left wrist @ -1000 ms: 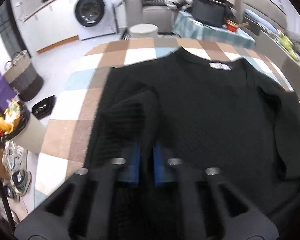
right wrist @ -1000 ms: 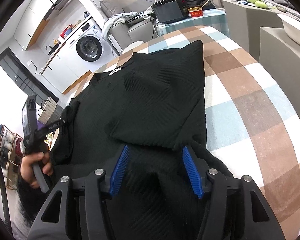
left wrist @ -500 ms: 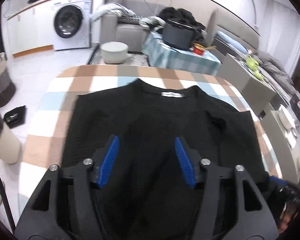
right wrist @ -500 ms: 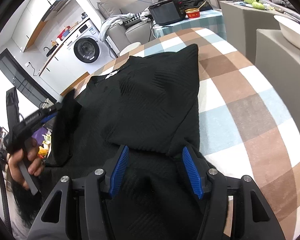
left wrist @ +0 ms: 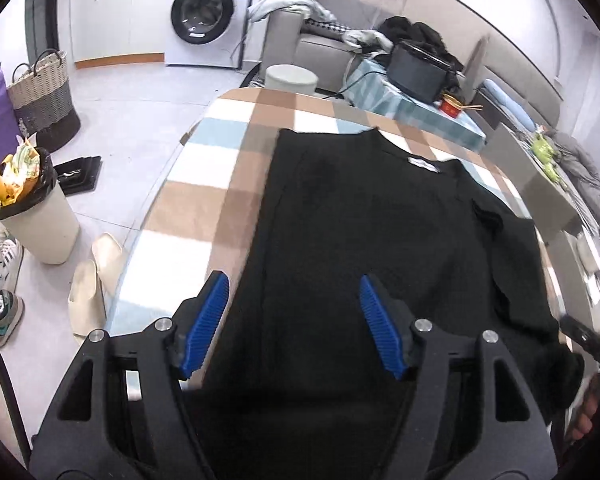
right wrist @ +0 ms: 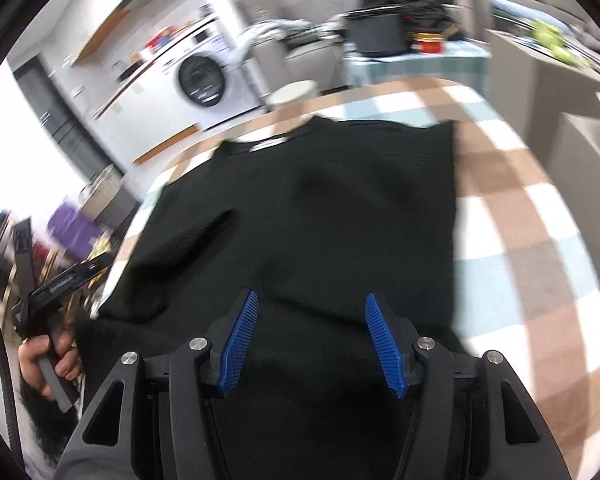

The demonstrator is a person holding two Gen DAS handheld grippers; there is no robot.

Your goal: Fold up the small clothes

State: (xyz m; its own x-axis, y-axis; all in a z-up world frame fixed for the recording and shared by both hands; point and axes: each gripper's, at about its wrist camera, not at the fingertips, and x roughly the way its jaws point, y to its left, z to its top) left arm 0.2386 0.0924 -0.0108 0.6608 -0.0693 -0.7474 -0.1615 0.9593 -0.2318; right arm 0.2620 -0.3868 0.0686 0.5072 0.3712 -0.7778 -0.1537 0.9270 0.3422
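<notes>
- Sweater point(left wrist: 372, 248), black, spread flat on checked bench point(left wrist: 204, 208); collar and white label point(left wrist: 423, 166) at far end, hem toward both cameras, long axis running away from them.
- Both sleeves folded in over body.
- Left wrist view only: bin point(left wrist: 32, 216) stuffed with rubbish, pale slippers point(left wrist: 92, 280) and trainers on floor beside bench, woven basket point(left wrist: 44, 96) further off.
- Right wrist view only, and blurred: hand point(right wrist: 46, 364) gripping handle of left gripper at left edge, off bench.
- Washing machine point(left wrist: 208, 12) and small cluttered table seen in both.
- Left gripper point(left wrist: 294, 320): fingers point(left wrist: 208, 320) opening, well apart above near part of sweater, pressing on nothing.
- Right gripper point(right wrist: 312, 344): fingers point(right wrist: 240, 344) parted about halfway over hem end, gripping no cloth.
</notes>
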